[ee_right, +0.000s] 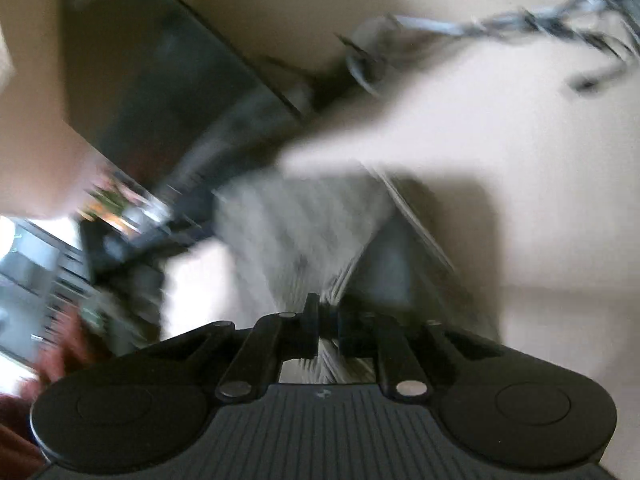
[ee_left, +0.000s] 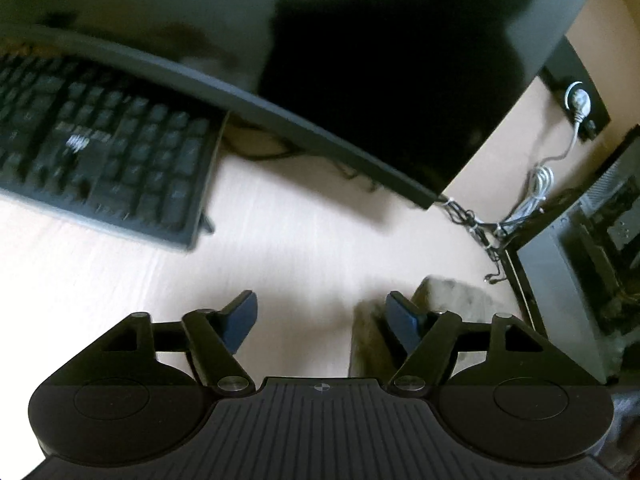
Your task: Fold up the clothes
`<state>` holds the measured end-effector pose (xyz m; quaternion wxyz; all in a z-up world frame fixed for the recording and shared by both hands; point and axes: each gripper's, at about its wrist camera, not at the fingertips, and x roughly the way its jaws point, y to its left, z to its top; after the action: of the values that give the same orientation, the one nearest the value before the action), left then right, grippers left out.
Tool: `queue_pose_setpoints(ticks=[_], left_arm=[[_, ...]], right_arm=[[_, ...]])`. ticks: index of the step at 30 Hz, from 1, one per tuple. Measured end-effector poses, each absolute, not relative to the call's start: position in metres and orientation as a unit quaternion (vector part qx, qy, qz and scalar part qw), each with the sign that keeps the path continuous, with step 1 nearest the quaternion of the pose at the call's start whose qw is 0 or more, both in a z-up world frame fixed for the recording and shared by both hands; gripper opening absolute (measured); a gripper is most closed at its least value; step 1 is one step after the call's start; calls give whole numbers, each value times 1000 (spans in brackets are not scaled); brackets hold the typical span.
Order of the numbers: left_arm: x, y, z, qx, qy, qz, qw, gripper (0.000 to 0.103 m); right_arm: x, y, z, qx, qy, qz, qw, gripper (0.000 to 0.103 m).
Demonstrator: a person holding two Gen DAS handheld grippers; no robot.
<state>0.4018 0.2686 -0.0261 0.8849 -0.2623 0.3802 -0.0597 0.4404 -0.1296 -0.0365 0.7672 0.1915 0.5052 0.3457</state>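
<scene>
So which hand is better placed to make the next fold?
Right: its tongs are shut on the grey striped cloth. The left tongs are open over the pale desk.

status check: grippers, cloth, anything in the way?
Right gripper shut on grey cloth. Left gripper open over bare desk, cloth beside its right finger. Keyboard and monitor crowd the far side.

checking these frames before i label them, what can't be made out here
- Grey cloth, right wrist view: motion blur smears it, so garment type and fold state are unclear.
- Same cloth, left wrist view: mostly hidden behind the left gripper and its body.
- Right gripper: jaws nearly closed with cloth between; blur hides the exact contact.
- Keyboard, left wrist view: key labels blurred.
- Cables, right wrist view: blurred, cut by the top edge.
</scene>
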Motion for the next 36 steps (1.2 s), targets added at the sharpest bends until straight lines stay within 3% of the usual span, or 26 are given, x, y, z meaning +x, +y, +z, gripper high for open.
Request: queue_pose_setpoints(ticks=[3, 11, 12, 16, 18, 22, 24, 26, 27, 28, 29, 32, 36], left_arm=[[385, 263, -25, -275, 382, -108, 876, 97], [369, 225, -46, -270, 416, -168, 852, 98], [372, 219, -50, -265, 423, -165, 851, 95], [376, 216, -50, -218, 430, -135, 866, 45], [377, 223, -46, -206, 424, -112, 875, 32], [374, 249, -28, -198, 398, -81, 892, 28], [369, 258, -18, -195, 385, -84, 898, 30], [360, 256, -6, -178, 373, -113, 904, 52], [354, 247, 1, -161, 366, -142, 905, 69], [348, 234, 4, -141, 365, -167, 905, 77], [342, 222, 6, -120, 363, -192, 904, 78], [332, 175, -3, -62, 377, -248, 890, 83], [322, 124, -29, 44, 394, -256, 882, 86]], right_arm=[[423, -130, -44, 205, 512, 338, 763, 10], [400, -102, 17, 227, 428, 426, 764, 5], [398, -98, 19, 217, 428, 427, 766, 5], [384, -86, -4, 148, 477, 389, 774, 5], [374, -84, -14, 117, 493, 376, 776, 5], [356, -89, -19, 82, 500, 368, 780, 5], [348, -90, -17, 57, 497, 364, 786, 5], [340, -91, -9, 24, 476, 360, 802, 5], [335, -90, -3, 1, 460, 359, 812, 5], [328, -88, 4, -26, 440, 358, 823, 7], [323, -84, 10, -55, 419, 358, 833, 12], [310, -65, 13, -151, 360, 359, 848, 46], [307, -40, -4, -220, 327, 348, 851, 49]])
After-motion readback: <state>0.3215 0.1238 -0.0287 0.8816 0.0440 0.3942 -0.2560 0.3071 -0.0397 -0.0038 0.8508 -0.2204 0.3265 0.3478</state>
